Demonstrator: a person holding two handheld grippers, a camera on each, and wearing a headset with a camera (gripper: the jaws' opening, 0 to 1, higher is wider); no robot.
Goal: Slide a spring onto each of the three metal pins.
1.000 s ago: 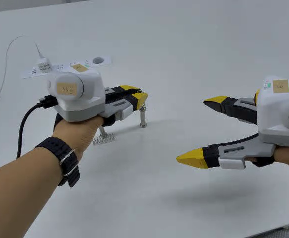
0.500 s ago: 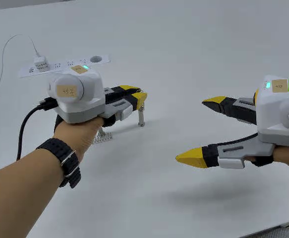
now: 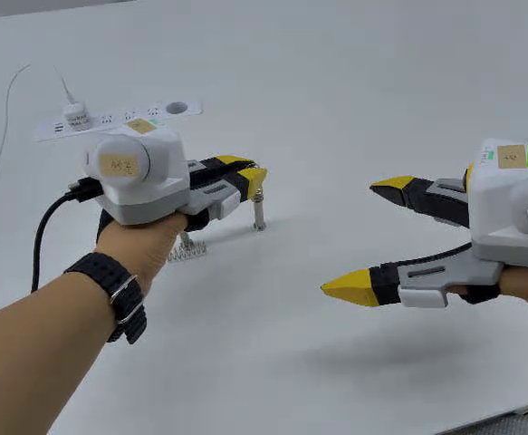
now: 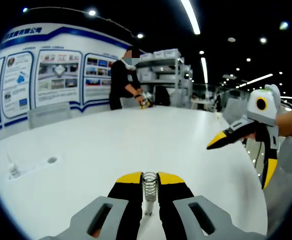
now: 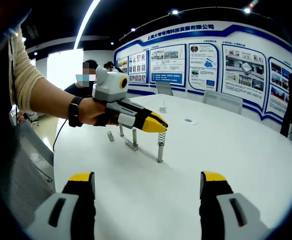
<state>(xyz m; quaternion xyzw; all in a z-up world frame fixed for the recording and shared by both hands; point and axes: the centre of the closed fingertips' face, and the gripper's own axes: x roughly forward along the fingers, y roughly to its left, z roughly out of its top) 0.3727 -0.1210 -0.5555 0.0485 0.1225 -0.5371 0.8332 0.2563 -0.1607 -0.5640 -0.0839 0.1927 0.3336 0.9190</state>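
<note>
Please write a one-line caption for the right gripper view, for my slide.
Left gripper holds a spring on an upright pin; right gripper is open.

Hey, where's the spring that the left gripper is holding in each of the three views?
Head view: spring left of centre, at the left gripper's yellow tips.
Left gripper view: spring at bottom centre, between the jaws.
Right gripper view: spring just left of centre, under the yellow tips.
Shared landmark: the upright metal pin directly beneath it.
</note>
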